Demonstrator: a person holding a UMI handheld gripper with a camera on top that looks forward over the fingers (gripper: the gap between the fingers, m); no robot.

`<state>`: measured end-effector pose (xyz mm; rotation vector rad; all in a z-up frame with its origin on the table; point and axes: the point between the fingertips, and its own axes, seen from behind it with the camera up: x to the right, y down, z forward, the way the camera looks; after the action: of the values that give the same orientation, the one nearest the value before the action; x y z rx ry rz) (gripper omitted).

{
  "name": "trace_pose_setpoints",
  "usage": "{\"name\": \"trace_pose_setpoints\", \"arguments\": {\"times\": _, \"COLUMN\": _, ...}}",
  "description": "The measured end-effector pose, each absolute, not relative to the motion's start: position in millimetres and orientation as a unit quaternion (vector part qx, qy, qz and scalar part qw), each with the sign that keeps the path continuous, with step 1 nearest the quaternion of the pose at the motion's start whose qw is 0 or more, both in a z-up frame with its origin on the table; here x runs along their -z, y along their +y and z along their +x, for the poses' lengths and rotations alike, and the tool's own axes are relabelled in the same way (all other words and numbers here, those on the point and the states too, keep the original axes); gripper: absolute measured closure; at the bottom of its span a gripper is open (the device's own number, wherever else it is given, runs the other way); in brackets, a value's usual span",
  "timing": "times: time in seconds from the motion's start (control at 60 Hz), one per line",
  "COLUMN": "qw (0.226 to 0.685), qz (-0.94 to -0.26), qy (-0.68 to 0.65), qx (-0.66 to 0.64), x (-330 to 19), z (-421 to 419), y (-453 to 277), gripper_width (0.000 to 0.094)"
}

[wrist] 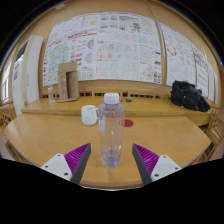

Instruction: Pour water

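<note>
A clear plastic water bottle with a white cap stands upright on the round wooden table, just ahead of and between my fingers. A white cup stands on the table behind and left of the bottle. My gripper is open, its purple pads wide apart on either side of the bottle's base, with clear gaps on both sides. A small red spot lies on the table right of the bottle.
A wooden bench runs along the back wall. On it stand a brown paper bag at the left and a black bag at the right. Posters cover the wall behind.
</note>
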<state>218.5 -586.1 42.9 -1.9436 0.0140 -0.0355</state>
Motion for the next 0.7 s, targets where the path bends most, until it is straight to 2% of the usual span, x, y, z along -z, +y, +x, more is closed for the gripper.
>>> {"name": "trace_pose_setpoints", "arguments": {"times": 0.083, "qw": 0.575, "qz": -0.817, "qy": 0.022, "qx": 0.022, "x": -44.9, "z": 214.3, "y": -549.3, "gripper_width": 0.0095}}
{"name": "trace_pose_setpoints", "arguments": {"times": 0.167, "qw": 0.581, "qz": -0.813, "qy": 0.035, "qx": 0.035, "x": -37.8, "z": 221.7, "y": -520.4, "gripper_width": 0.0146}}
{"name": "trace_pose_setpoints", "arguments": {"times": 0.233, "qw": 0.583, "qz": -0.811, "qy": 0.031, "qx": 0.035, "x": -31.3, "z": 218.9, "y": -506.3, "gripper_width": 0.0235}}
{"name": "trace_pose_setpoints", "arguments": {"times": 0.283, "qw": 0.586, "qz": -0.809, "qy": 0.020, "qx": 0.042, "x": -28.5, "z": 219.9, "y": -498.1, "gripper_width": 0.0407}}
{"name": "trace_pose_setpoints", "arguments": {"times": 0.417, "qw": 0.598, "qz": -0.800, "qy": 0.024, "qx": 0.047, "x": -30.6, "z": 219.2, "y": -492.5, "gripper_width": 0.0474}}
{"name": "trace_pose_setpoints", "arguments": {"times": 0.467, "qw": 0.598, "qz": -0.800, "qy": 0.020, "qx": 0.051, "x": -30.2, "z": 218.8, "y": -491.4, "gripper_width": 0.0582}}
{"name": "trace_pose_setpoints", "arguments": {"times": 0.483, "qw": 0.597, "qz": -0.800, "qy": 0.016, "qx": 0.053, "x": -30.1, "z": 218.6, "y": -490.9, "gripper_width": 0.0572}}
{"name": "trace_pose_setpoints", "arguments": {"times": 0.5, "qw": 0.596, "qz": -0.801, "qy": 0.014, "qx": 0.056, "x": -29.9, "z": 219.2, "y": -490.4, "gripper_width": 0.0637}}
{"name": "trace_pose_setpoints", "arguments": {"times": 0.533, "qw": 0.594, "qz": -0.802, "qy": 0.015, "qx": 0.063, "x": -31.1, "z": 222.6, "y": -490.4, "gripper_width": 0.0664}}
{"name": "trace_pose_setpoints", "arguments": {"times": 0.7, "qw": 0.589, "qz": -0.802, "qy": 0.027, "qx": 0.095, "x": -48.1, "z": 241.9, "y": -488.5, "gripper_width": 0.0664}}
